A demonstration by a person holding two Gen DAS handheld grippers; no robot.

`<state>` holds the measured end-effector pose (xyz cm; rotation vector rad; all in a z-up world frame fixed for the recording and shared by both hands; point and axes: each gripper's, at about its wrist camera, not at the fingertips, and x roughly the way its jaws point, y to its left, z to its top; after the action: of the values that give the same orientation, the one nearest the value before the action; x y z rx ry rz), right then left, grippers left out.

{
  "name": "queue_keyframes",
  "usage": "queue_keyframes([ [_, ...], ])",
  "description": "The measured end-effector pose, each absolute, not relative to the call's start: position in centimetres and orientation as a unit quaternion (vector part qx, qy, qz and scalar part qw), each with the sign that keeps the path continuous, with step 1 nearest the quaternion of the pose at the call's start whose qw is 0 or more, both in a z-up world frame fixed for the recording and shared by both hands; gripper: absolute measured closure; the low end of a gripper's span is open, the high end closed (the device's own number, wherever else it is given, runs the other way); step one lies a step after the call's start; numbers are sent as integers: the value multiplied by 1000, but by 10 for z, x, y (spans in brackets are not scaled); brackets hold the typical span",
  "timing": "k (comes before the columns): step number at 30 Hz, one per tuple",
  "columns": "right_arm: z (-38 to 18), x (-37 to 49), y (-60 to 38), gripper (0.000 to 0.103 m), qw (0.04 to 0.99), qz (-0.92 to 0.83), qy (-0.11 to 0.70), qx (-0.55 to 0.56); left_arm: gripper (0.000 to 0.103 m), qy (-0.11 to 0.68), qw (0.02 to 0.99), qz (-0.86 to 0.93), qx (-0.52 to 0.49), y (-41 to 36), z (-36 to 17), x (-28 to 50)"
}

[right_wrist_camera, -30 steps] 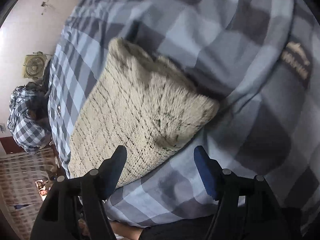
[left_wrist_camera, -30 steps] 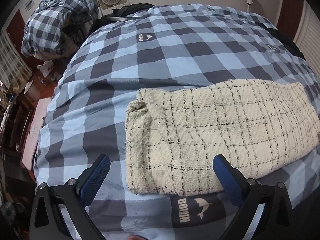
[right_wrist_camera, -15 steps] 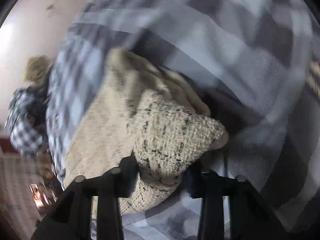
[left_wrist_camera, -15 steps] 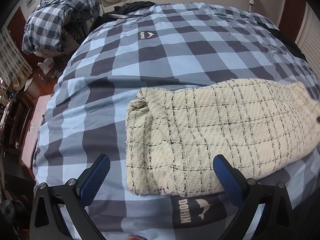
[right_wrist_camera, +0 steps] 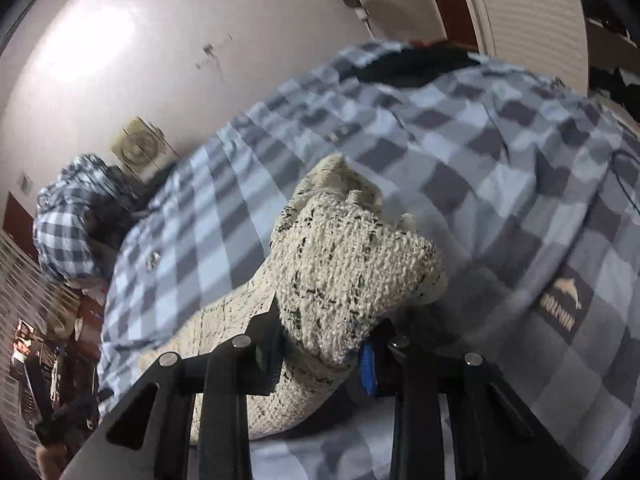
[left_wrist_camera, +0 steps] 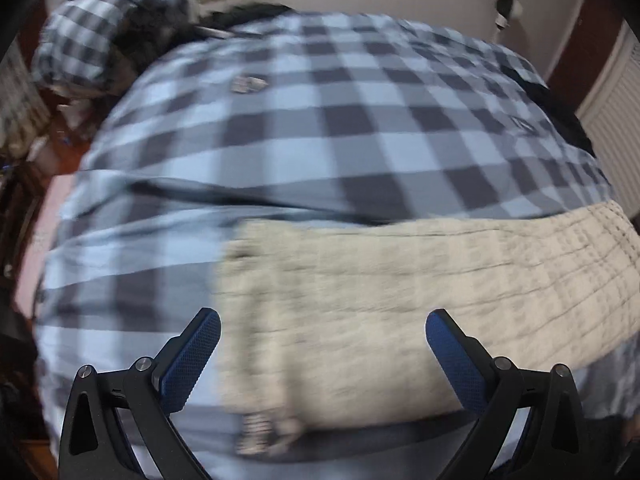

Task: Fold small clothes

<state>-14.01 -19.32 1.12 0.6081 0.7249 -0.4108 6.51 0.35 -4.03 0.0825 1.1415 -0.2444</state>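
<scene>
Now the right tool (right_wrist_camera: 322,356) pinches the cream garment (right_wrist_camera: 352,264) — the left tool (left_wrist_camera: 320,356) gapes.

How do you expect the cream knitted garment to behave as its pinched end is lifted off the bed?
The cream knitted garment will probably flop: the end bunched in the right gripper already sags over the jaws. Its thick, nubbly weave suggests a secure, non-slippery hold. The rest lies flat on the checked bedspread, so it should trail and drag rather than lift stiffly.
</scene>
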Motion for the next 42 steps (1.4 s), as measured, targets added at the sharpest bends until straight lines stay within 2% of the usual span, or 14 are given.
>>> queue_keyframes([
  [5, 25, -144, -176, 78, 890, -195, 330, 245, 0, 561, 810, -90, 149, -79, -105, 72],
  [7, 38, -139, -158, 78, 904, -188, 324, 209, 0, 544, 809, -75, 211, -99, -130, 66],
  [10, 47, -129, -132, 77, 916, -156, 324, 178, 0, 549, 810, -84, 190, -91, -128, 68],
  [14, 60, -119, -85, 77, 935, -145, 309, 92, 0, 589, 793, -119, 100, -42, -103, 77],
  [20, 70, -87, -15, 77, 947, -88, 306, 45, 0, 530, 845, -74, -1, 77, -20, 77],
  [23, 59, -66, 33, 76, 949, -48, 312, 7, 0, 489, 872, -5, -22, 143, 0, 70],
  [27, 21, -37, 95, 76, 937, 13, 348, -33, 0, 483, 870, 67, -72, 210, -1, 70],
  [32, -74, 5, 145, 72, 887, 16, 448, -113, 0, 467, 874, 72, -109, 236, 4, 72],
  [33, -90, 9, 151, 70, 878, 9, 459, -134, 0, 466, 875, 71, -108, 234, 3, 72],
  [34, -102, 8, 159, 61, 879, 18, 447, -167, 0, 463, 877, 71, -106, 233, 4, 72],
  [35, -100, 4, 162, 47, 881, 38, 435, -181, 0, 461, 879, 71, -103, 226, 4, 72],
  [36, -99, -1, 164, 18, 881, 86, 429, -183, 0, 457, 881, 70, -100, 224, 6, 72],
  [37, -93, -7, 162, 12, 871, 141, 440, -166, 0, 454, 883, 68, -99, 222, 8, 73],
  [42, -23, -43, 95, 12, 878, 201, 434, -8, 0, 436, 892, 70, -94, 217, 18, 69],
])
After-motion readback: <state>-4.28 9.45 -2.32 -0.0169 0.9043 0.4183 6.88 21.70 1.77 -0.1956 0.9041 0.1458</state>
